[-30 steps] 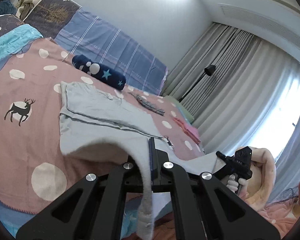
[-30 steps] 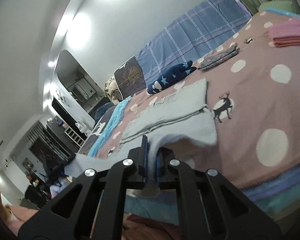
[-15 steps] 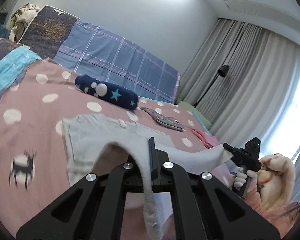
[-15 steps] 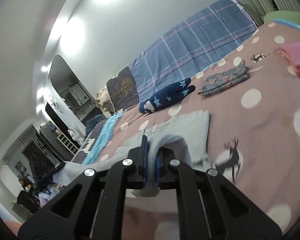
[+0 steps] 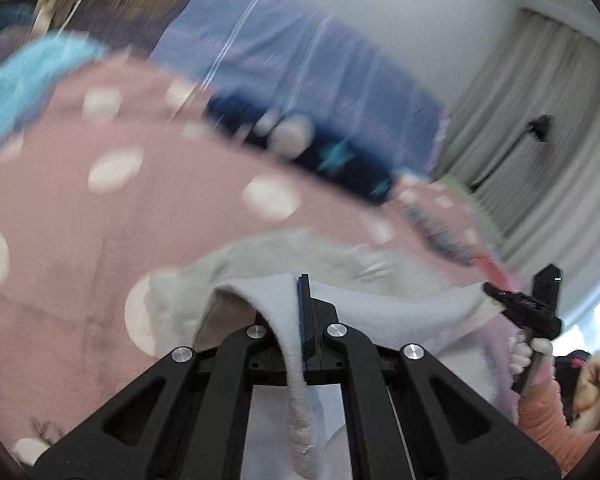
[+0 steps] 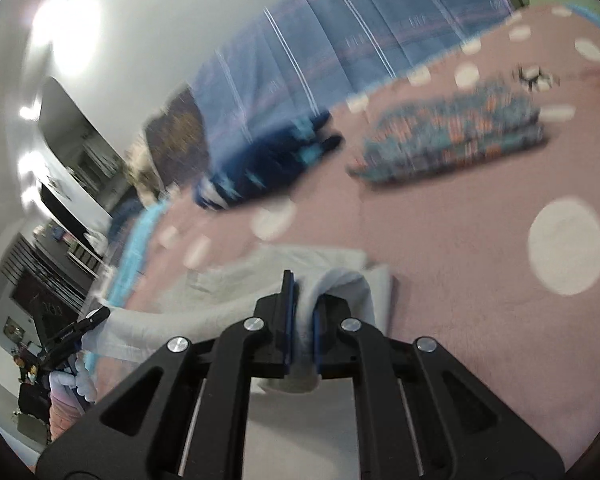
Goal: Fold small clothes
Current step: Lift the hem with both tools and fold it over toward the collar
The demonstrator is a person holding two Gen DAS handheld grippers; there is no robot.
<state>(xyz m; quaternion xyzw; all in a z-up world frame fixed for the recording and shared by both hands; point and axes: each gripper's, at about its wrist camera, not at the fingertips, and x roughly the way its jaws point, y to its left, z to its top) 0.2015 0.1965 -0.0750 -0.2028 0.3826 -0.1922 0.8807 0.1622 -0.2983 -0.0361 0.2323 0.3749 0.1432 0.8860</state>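
The pale grey garment (image 5: 388, 316) lies partly on the pink dotted bedspread (image 5: 80, 216), its near edge lifted and stretched taut between two raised corners, folding over the flat part behind, with one fuzzy hem strip hanging down in the left-wrist view.

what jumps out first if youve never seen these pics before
The pale grey fleece garment hangs stretched between the left gripper and the right gripper, both clamped on its edge. Beneath it spreads the pink blanket with white dots; a folded multicoloured patterned cloth lies farther back.
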